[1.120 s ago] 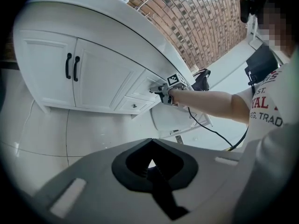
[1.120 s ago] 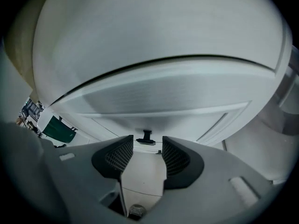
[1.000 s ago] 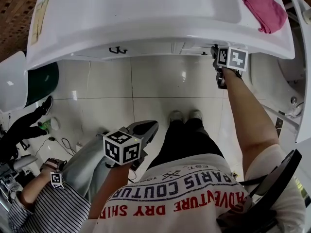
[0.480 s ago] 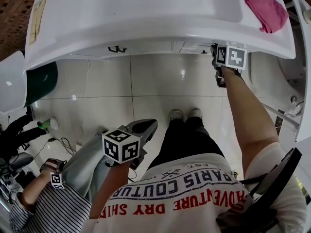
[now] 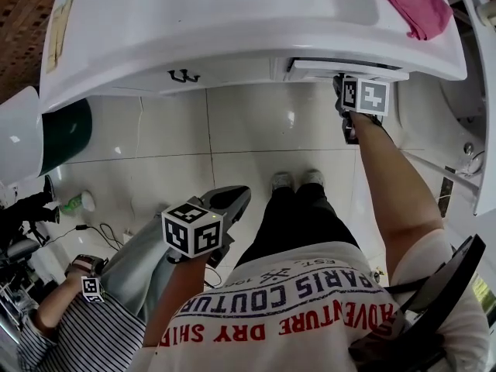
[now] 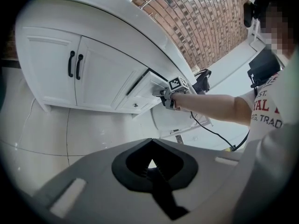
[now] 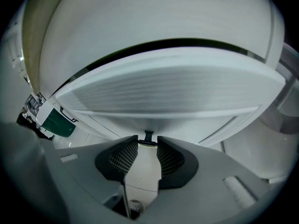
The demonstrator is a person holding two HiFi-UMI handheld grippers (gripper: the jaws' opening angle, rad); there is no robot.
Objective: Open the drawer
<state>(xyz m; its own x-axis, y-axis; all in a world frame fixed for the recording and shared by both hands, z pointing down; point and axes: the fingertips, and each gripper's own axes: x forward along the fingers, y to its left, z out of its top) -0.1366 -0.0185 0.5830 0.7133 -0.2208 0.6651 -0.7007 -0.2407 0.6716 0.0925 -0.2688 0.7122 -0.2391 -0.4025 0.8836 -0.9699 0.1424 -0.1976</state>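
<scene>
You have the drawer (image 5: pixel 345 68) started: it stands a little way out from the front of the vanity (image 5: pixel 194 29), at its right end, just under the counter edge and below the corner where the pink cloth (image 5: pixel 417 6) lies. Your right gripper (image 7: pixel 147 141) is clamped on the small dark handle (image 7: pixel 148 135), which sits across the tips of its jaws. Your left gripper (image 6: pixel 150 164) is clenched on nothing, low and well apart from the vanity (it has no part in this pull, by the look of it). What is left, I judge, is most of the travel: only a narrow dark gap shows above the front. The drawer itself is white with a plain framed front, and it looks level, not cocked to either side
</scene>
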